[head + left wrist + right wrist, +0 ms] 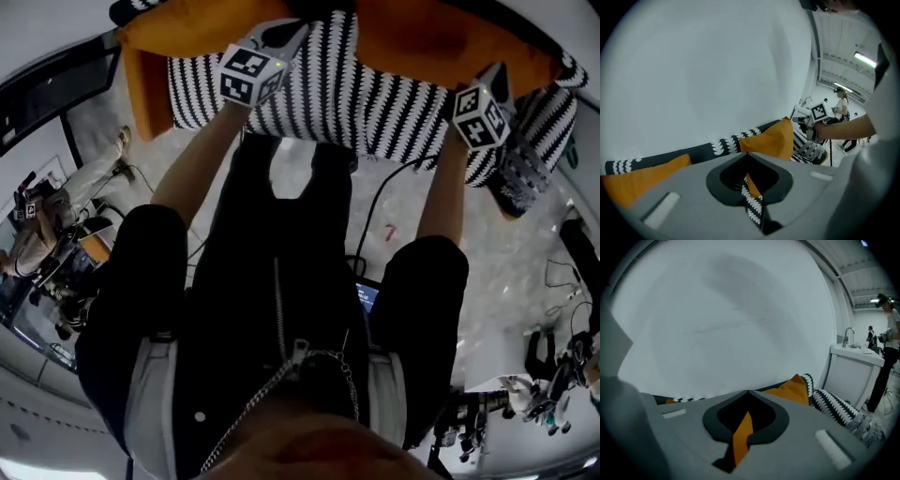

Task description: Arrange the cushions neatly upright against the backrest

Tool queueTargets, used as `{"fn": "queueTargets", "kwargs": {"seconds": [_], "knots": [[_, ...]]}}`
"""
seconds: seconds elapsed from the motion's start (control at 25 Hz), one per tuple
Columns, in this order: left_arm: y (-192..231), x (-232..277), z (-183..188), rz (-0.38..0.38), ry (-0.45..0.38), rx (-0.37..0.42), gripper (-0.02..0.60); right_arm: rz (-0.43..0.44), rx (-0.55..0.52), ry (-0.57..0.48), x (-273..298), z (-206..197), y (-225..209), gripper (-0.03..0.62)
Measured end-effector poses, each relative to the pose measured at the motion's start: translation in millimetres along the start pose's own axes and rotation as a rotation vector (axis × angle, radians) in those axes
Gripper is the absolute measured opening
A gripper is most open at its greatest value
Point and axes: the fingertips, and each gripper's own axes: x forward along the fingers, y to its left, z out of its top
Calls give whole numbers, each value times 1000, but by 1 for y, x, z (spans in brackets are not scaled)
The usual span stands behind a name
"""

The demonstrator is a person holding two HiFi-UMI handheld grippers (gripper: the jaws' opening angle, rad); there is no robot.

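A: Widest thing first. The dark backrest (693, 151) with its white scallop print runs along the pale wall (703, 70), and two orange cushions (771, 140) sit against it, one at each end of the left gripper view.

B: And in front of the person, the big black-and-white striped cushion (352, 98) hangs between the two tools. From the head view I'd judge it's off the seat.

A: Left gripper (286, 37) has the upper left corner, right gripper (495, 77) the upper right. It's a two-handed carry.

B: Look at the fingers. The left pair are pressed together on a fold of patterned trim (752, 204) with orange beside it. The right pair are clamped on a strip of orange fabric (740, 434). Both are pinching cloth, with no gap at all.

A: So I read this as the carrying step, with the cushion on its way to the backrest and not yet placed.

B: Agreed. The next move probably calls for keeping both corners level and setting the lower edge down in the gap between the orange ones. Then the top gets tipped back until it leans. Letting go earlier risks it flopping forward.
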Motion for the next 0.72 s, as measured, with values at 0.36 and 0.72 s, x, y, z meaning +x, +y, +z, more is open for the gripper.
{"fn": "queueTargets", "kwargs": {"seconds": [0.36,0.72], "knots": [[-40,-111,32,20,-137,104,9,299,-164,9,-127,19,174,3],[-64,-238,-20,-5,-296,70,9,392,-263,-14,-312,-26,283,3]]}}
